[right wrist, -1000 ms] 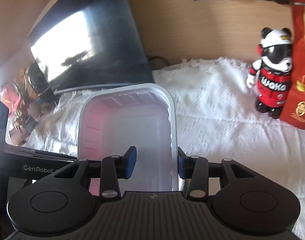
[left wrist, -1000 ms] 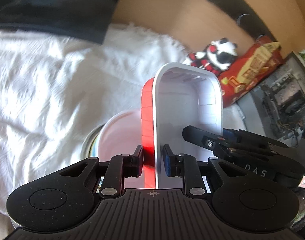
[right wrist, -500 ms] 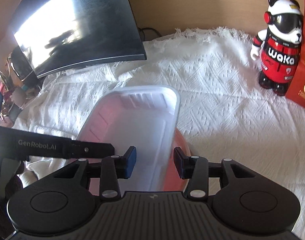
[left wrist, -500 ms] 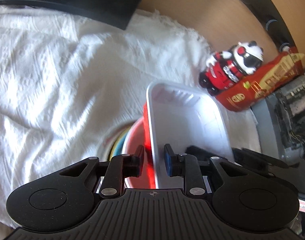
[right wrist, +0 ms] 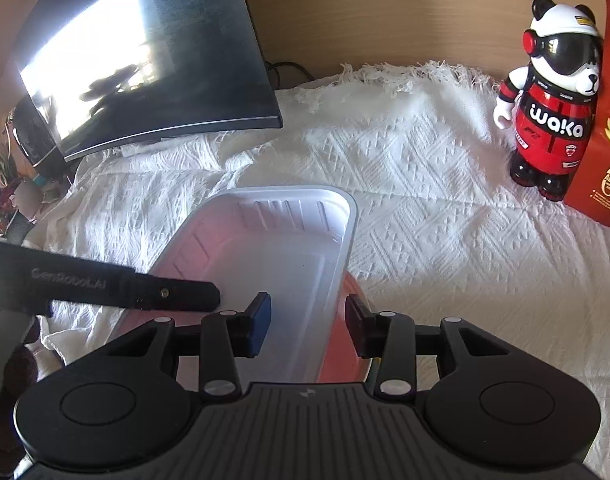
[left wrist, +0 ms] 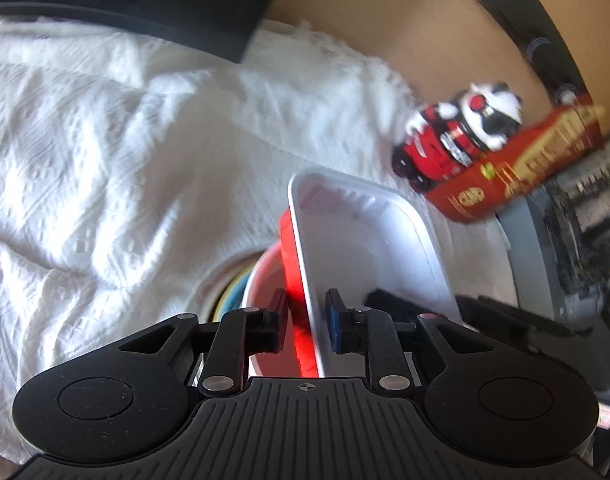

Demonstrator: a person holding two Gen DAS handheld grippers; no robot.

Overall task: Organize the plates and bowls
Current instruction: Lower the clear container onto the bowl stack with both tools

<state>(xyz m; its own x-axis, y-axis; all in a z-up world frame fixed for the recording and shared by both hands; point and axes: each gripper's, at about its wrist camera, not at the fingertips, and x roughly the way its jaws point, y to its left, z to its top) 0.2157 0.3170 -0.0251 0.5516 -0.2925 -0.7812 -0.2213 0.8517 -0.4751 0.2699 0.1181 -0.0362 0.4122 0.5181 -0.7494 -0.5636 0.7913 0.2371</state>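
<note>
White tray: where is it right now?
The white tray sits low centre in both wrist views, between the two grippers, over the red bowl on the white cloth. The left gripper straddles its left wall, the right gripper its right.

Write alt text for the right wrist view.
The right gripper straddles the rim of a white rectangular tray over a red bowl, fingers apart. The left gripper reaches in from the left; a panda figurine stands far right on the white cloth.
</note>
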